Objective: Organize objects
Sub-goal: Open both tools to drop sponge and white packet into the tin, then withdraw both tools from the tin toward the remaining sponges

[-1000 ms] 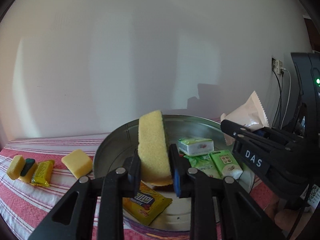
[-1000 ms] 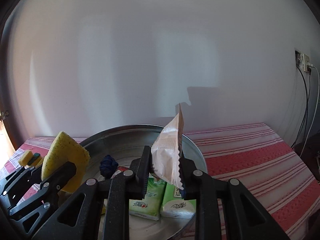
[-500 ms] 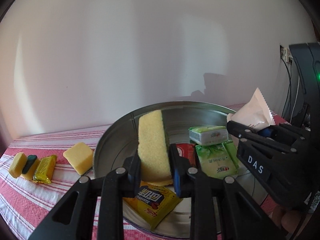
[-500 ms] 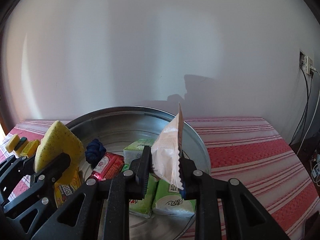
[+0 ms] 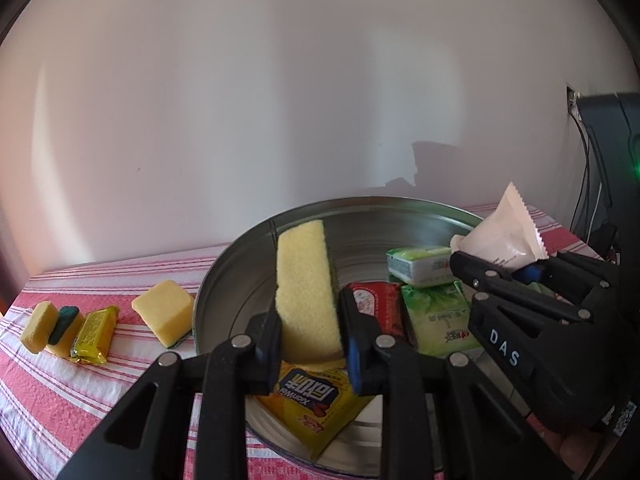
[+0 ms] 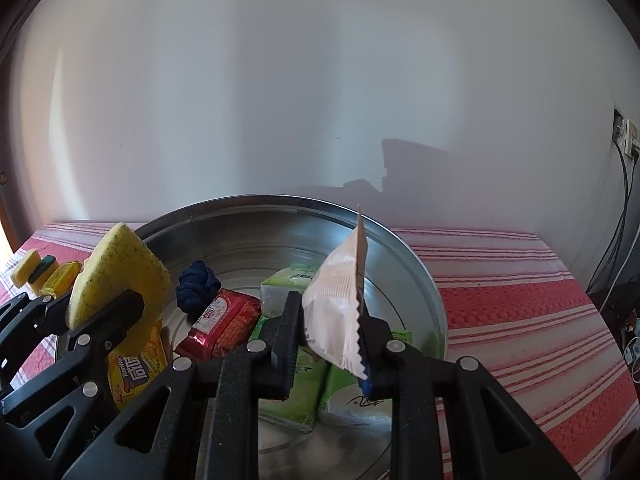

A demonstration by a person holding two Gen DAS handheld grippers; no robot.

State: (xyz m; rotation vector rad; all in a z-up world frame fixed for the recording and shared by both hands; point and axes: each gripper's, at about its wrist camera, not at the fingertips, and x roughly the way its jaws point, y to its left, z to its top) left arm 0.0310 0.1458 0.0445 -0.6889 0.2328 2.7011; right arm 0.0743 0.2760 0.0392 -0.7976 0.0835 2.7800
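Yellow sponge (image 5: 306, 288) upright on edge, green scrub side facing right, clamped in left gripper (image 5: 308, 344) above metal basin (image 5: 224, 276). White sachet (image 6: 340, 300), crimped edges, held upright in right gripper (image 6: 328, 344) over the basin. In basin: yellow packet (image 5: 316, 404), red packet (image 6: 220, 322), green tissue packs (image 5: 436, 316), dark blue cloth ball (image 6: 198, 290). Left of basin on striped cloth (image 5: 60, 392): yellow sponge block (image 5: 164, 316), small yellow packet (image 5: 93, 334), two more sponges (image 5: 50, 326).

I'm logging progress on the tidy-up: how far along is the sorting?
Partly done. Three sponges and a yellow packet lie outside the round metal basin. In hand: left gripper holds a yellow sponge, right gripper a white sachet. Several packets remain inside.
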